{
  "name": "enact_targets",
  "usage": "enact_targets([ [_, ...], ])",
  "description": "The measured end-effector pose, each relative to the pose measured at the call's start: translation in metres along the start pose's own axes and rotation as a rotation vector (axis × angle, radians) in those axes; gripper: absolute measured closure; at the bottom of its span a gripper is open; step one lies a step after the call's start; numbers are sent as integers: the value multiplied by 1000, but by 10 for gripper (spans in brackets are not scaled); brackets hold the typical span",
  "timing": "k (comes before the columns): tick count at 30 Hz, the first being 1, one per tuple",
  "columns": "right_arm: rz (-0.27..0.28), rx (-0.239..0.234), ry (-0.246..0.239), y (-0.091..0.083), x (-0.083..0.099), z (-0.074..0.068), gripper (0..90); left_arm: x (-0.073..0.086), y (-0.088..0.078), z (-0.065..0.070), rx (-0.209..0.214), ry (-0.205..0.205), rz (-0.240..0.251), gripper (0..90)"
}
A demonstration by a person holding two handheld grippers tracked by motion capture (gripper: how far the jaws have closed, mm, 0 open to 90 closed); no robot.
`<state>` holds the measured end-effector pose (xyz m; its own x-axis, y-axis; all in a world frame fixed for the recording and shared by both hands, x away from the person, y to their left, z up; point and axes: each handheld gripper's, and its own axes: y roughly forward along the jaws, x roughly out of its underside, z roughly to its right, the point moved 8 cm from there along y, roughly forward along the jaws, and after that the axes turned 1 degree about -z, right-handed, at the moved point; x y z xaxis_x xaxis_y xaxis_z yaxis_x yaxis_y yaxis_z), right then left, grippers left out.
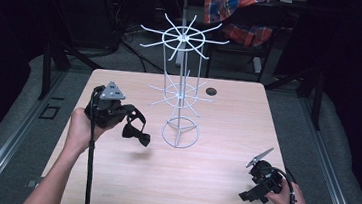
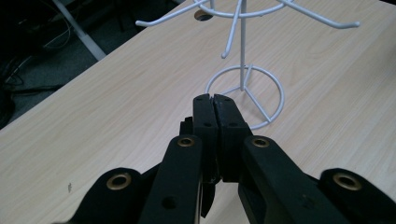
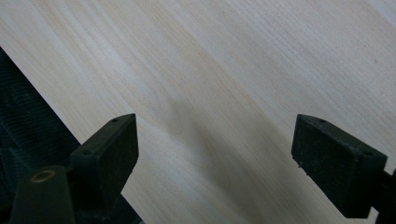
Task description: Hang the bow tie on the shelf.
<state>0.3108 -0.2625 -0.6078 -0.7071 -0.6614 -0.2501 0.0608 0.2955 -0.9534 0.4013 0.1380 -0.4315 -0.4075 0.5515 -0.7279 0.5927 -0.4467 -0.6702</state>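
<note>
A black bow tie hangs just above the wooden table, left of a white wire rack. My left gripper is shut on the bow tie's strap and points toward the rack. In the left gripper view its jaws are pressed together, a sliver of black fabric shows beside them, and the rack's ring base stands just beyond. My right gripper hovers low near the table's front right corner. Its jaws stand wide open over bare wood with nothing between them.
The rack has two tiers of spoke-like hooks, the upper tier reaching well above the table. A round cable hole sits behind the rack. A plaid cloth lies on furniture beyond the table. The table's edge runs close by the right gripper.
</note>
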Motion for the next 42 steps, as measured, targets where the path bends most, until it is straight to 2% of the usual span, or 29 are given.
enact_targets([
  [11,-7,7,-6,0,0,1,147,-15,5,2,16,30,11,885],
  [15,2,-4,2,0,0,0,147,-20,7,4,28,39,13,885],
  [22,-7,9,-8,-1,0,1,147,-27,9,6,33,58,10,884],
  [36,-3,5,-7,0,0,1,147,-33,18,3,32,87,-27,884],
  [42,-7,4,-11,0,0,1,147,-36,21,3,33,84,-29,884],
])
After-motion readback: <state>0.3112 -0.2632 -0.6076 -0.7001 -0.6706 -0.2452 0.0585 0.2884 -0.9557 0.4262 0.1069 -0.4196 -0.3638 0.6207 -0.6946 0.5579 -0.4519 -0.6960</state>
